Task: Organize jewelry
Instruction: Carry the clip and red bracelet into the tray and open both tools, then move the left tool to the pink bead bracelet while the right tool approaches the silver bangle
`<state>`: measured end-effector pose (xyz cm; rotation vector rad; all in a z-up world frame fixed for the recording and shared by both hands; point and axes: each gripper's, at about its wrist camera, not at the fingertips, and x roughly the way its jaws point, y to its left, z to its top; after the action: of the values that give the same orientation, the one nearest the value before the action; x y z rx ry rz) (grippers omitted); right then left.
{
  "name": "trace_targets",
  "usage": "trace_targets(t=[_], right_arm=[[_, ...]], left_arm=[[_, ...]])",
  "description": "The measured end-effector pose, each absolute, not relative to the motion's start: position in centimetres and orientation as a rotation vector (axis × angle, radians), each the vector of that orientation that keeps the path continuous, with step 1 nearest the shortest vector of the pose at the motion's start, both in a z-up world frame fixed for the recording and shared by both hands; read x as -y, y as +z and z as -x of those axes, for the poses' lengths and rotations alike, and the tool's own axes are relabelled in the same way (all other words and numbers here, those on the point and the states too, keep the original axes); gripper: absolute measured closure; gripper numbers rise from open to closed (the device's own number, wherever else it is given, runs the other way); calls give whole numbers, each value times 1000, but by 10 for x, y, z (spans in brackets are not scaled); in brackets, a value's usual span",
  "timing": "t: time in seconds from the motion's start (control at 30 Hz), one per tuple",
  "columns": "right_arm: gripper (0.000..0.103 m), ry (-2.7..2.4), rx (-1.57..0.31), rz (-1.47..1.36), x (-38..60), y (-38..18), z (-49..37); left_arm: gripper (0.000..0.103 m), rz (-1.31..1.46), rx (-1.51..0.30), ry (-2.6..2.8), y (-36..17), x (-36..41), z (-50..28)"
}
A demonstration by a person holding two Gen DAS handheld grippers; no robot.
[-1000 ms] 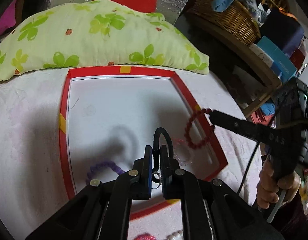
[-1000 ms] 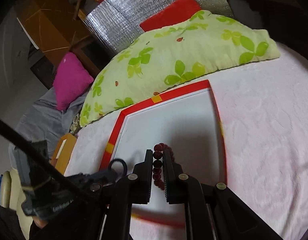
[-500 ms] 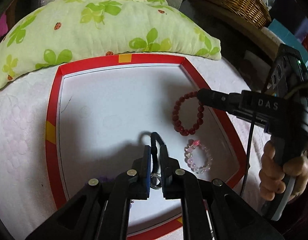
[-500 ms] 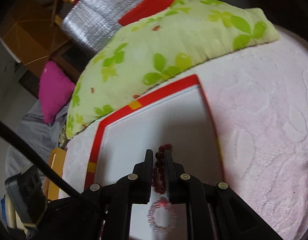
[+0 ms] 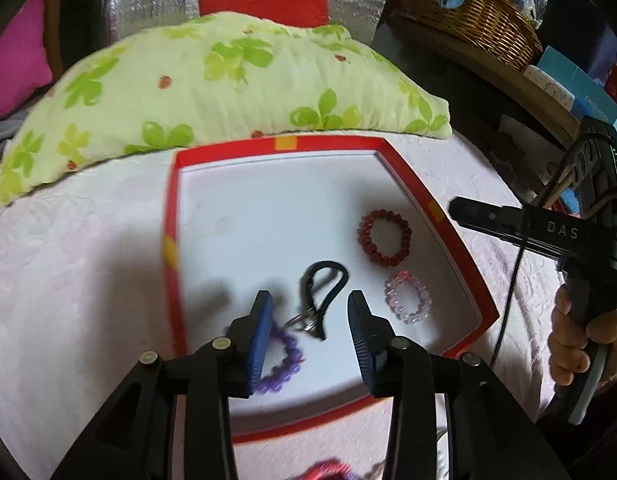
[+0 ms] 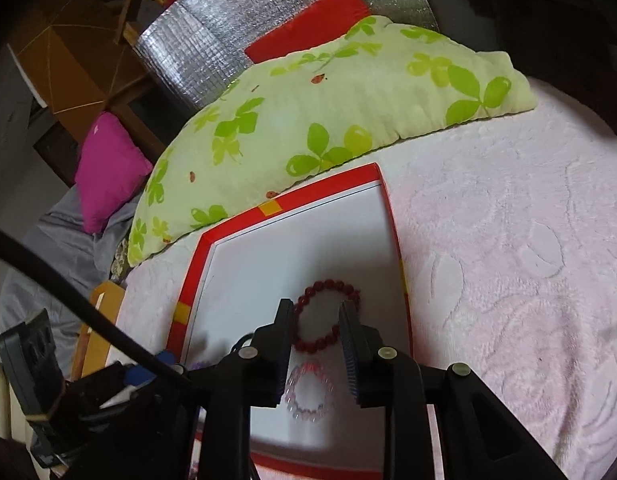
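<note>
**A:** What sits in the red-rimmed tray?

**B:** Four pieces, all on its white floor. In the left wrist view a dark red bead bracelet lies right of centre, a closed ring of round glossy beads. Just below it is a pale pink bracelet of translucent beads, smaller and slightly blurred. The two are close together but apart.

**A:** And the black thing in the middle?

**B:** A black cord loop with a small metal ring at its lower end, lying flat at the centre of the frame. Lower left of it is a purple bead bracelet, partly hidden behind a blue finger pad.

**A:** How does the left gripper stand?

**B:** Its jaws are spread wide and hold nothing; the cord loop lies on the tray between and beyond them.

**A:** The right gripper?

**B:** Also spread wide and empty. In its own view the dark red bracelet shows in the gap between its fingers, lying on the tray, and the pink one sits lower in the frame, near the bottom centre. From the left wrist view, that gripper reaches in at the right edge, its tip beside the tray's right rim.

**A:** Around the tray?

**B:** A pale pink textured blanket beneath it, and a green leaf-print pillow along its far edge, across the upper frame.
</note>
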<state>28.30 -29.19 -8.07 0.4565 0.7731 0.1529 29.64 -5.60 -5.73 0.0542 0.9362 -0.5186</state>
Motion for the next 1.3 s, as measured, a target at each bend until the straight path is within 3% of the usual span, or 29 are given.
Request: trace_targets(t=[0.1,0.63,0.7,0.77,0.8,1.03,1.13,1.17,1.3], right_arm=[[77,164,-770,-458,291,-78,-271],[74,236,-814,-448,281,-88,-190],[71,257,-853,-443,276,-96,-181],[50,269,-884,-434,272,-104,-172],[46,276,-895,-428,270,-108,-166],[45,322,-973,-370,252,-134,-137],[38,355,-981,-355,247,-140,-130],[33,362,-977,-346,245,-140,-128],[31,404,-971,-289,235,-143,-124]], left_arm=[[50,-67,-899,-472,-48,43,-283],[48,-31,-918,-378,-54,-18,-224],[48,-39,-934,-377,-60,-22,-215],[47,-61,-952,-373,-66,-26,-206],[47,-70,-956,-369,-68,-27,-204],[47,-136,-989,-397,-82,-30,-185],[36,-175,-988,-438,-86,-23,-172],[35,-194,-981,-455,-87,-20,-168],[34,-249,-971,-497,-90,-8,-161]])
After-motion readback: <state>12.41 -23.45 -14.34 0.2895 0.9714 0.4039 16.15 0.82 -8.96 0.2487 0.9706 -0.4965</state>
